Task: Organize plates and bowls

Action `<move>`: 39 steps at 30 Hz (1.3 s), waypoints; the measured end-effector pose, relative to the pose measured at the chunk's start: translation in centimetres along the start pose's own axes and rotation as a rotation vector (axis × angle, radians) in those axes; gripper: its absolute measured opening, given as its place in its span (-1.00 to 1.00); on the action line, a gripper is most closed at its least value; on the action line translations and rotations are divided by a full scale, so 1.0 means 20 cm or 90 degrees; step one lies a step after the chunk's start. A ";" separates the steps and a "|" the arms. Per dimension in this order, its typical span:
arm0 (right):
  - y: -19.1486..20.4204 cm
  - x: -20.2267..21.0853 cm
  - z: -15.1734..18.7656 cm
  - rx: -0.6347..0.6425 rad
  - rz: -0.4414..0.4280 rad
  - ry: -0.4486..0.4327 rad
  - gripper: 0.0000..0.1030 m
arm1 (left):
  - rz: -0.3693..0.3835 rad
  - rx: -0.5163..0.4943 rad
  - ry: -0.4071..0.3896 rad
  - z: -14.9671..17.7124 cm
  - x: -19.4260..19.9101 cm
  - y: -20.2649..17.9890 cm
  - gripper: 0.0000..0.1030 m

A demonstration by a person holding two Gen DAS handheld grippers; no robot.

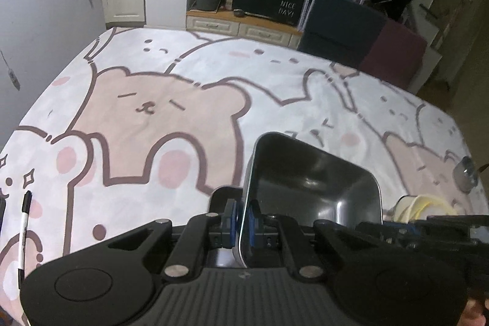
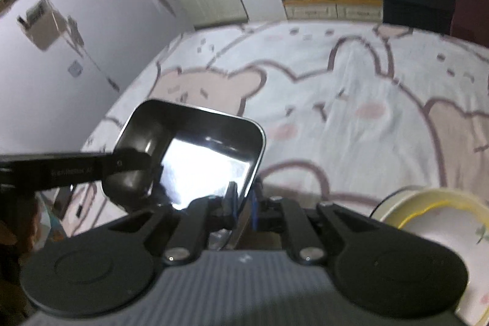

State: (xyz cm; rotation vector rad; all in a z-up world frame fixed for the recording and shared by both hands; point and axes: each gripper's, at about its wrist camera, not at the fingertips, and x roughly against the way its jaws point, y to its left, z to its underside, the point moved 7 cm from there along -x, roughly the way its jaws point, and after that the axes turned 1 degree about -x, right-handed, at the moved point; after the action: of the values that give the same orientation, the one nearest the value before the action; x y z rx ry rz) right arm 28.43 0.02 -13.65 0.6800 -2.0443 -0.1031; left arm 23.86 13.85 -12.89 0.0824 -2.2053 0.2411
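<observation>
Tray (image 1: 311, 191) hung above the bedspread (image 1: 152, 112), both grippers (image 1: 241, 219) (image 2: 244, 203) pinching its opposite rims. Yellow-rimmed plates (image 2: 434, 222) sat beside it; placing it seemingly remained, sorting looked unfinished.

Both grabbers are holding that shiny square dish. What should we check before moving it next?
1. Left gripper pinches the square metal dish rim: ok.
2. Right gripper pinches the opposite rim: ok, though slightly loose.
3. Dish empty: ok.
4. Bear-print tablecloth ahead free: ok.
5. Yellow-rimmed white bowl sits close on the right: not ok, avoid it.
6. Dish lifted off the cloth: cannot tell.
</observation>
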 end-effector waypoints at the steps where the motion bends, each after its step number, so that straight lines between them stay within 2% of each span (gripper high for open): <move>1: 0.01 -0.01 0.02 0.002 0.001 0.011 -0.77 | -0.003 0.002 0.005 0.01 -0.01 0.02 -0.85; 5: 0.05 -0.06 0.06 0.020 0.009 0.035 -0.75 | -0.003 0.017 0.029 0.05 -0.08 0.06 -0.85; 19: 0.08 -0.17 0.05 0.020 0.017 0.052 -0.71 | -0.031 0.012 0.081 0.10 -0.21 0.14 -0.82; 39: 0.09 -0.26 0.06 0.029 0.035 0.086 -0.68 | -0.065 -0.044 0.123 0.13 -0.32 0.12 -0.70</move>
State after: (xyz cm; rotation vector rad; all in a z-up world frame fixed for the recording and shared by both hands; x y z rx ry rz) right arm 28.79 3.91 -17.61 0.6404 -1.9395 0.0205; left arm 25.33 15.47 -19.83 0.1271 -2.0091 0.1109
